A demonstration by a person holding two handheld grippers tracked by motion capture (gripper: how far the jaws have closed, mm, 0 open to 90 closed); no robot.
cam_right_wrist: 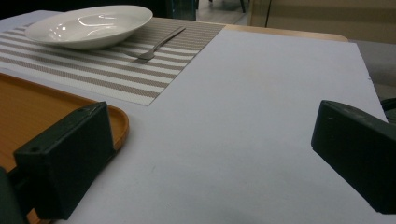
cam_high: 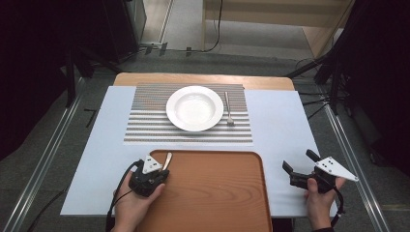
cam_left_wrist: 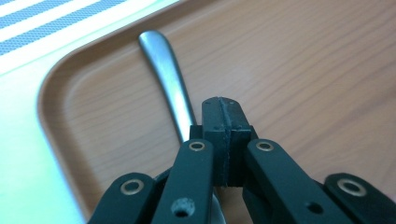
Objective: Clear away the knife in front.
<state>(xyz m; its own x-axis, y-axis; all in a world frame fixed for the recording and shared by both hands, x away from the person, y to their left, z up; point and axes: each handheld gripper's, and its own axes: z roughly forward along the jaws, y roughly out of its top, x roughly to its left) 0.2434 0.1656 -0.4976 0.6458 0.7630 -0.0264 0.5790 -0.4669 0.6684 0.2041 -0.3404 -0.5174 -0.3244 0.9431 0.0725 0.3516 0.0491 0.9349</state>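
A metal utensil handle (cam_left_wrist: 164, 65) lies in the near-left corner of a brown tray (cam_left_wrist: 303, 70), its far end hidden under my left gripper (cam_left_wrist: 223, 109). That gripper is shut, pads pressed together just above the handle, which runs under its left jaw. In the high view the left gripper (cam_high: 162, 170) sits at the tray's (cam_high: 212, 193) left edge with the handle (cam_high: 168, 160) poking out beyond it. My right gripper (cam_high: 300, 161) hovers open over bare white table to the right of the tray, nothing between its jaws (cam_right_wrist: 210, 140).
A white deep plate (cam_high: 195, 108) rests on a striped placemat (cam_high: 145, 121) beyond the tray, with a fork (cam_high: 228, 108) lying to its right. From the right gripper view the plate (cam_right_wrist: 88, 25), fork (cam_right_wrist: 161, 44) and tray corner (cam_right_wrist: 119, 123) sit to the left.
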